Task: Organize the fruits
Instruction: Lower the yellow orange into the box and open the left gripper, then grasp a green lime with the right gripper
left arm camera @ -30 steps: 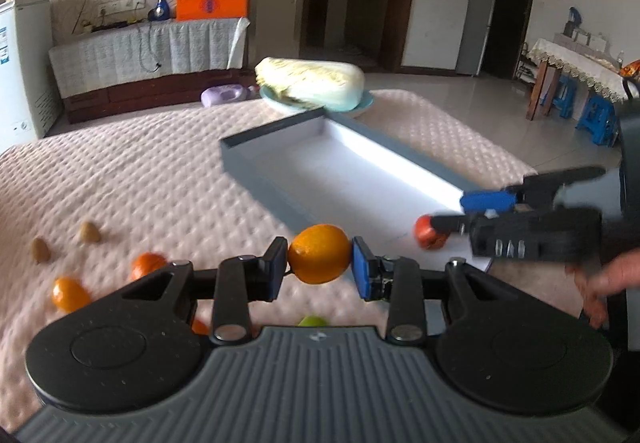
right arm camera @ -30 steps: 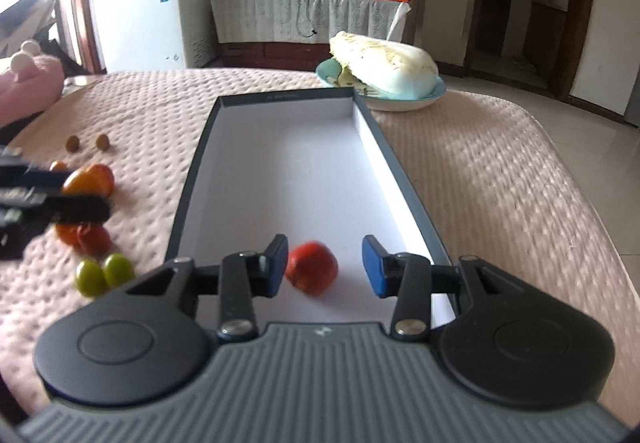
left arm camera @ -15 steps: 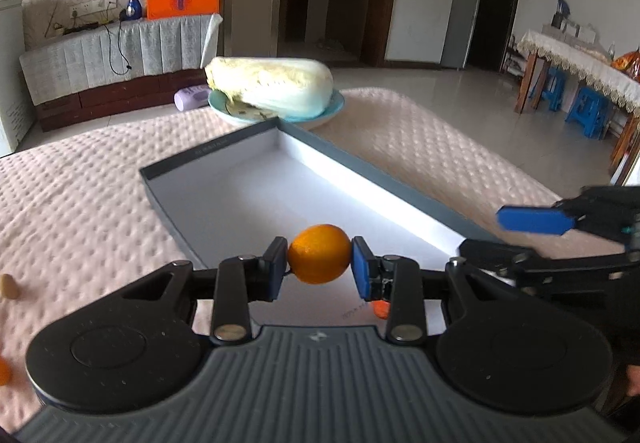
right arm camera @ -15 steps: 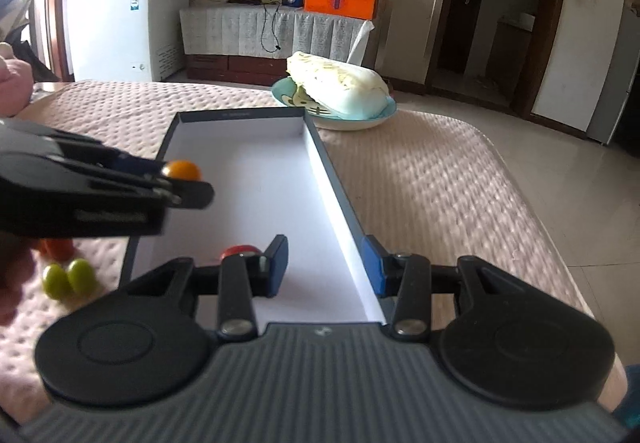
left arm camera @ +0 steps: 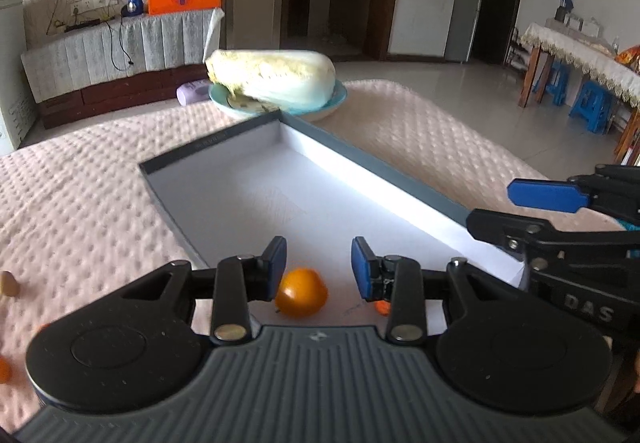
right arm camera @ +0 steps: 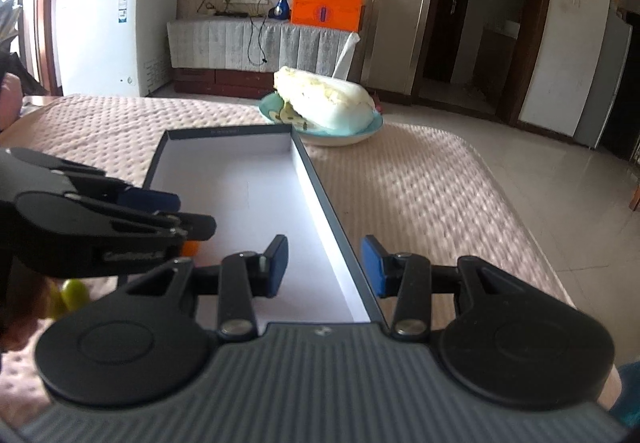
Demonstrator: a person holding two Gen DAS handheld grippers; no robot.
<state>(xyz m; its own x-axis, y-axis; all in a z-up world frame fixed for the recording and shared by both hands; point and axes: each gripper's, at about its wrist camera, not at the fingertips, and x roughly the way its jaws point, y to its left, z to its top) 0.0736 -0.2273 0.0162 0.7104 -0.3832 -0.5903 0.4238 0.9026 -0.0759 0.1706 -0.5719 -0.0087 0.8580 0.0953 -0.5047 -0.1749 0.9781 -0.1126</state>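
A grey box with a white floor lies on the pink quilted table; it also shows in the right wrist view. My left gripper is open above the box's near end. An orange fruit lies free on the box floor just below and between its fingers. A small red fruit peeks out beside the right finger. My right gripper is open and empty over the box's right wall, and it shows at the right of the left wrist view. The left gripper partly hides the orange fruit in the right wrist view.
A cabbage on a blue plate stands just beyond the box's far corner. A brown fruit and orange fruits lie on the quilt to the left. Green fruits lie left of the box.
My left gripper has opened and let go of the orange fruit, which now lies on the box floor. My right gripper has drawn back from the box and the red fruit.
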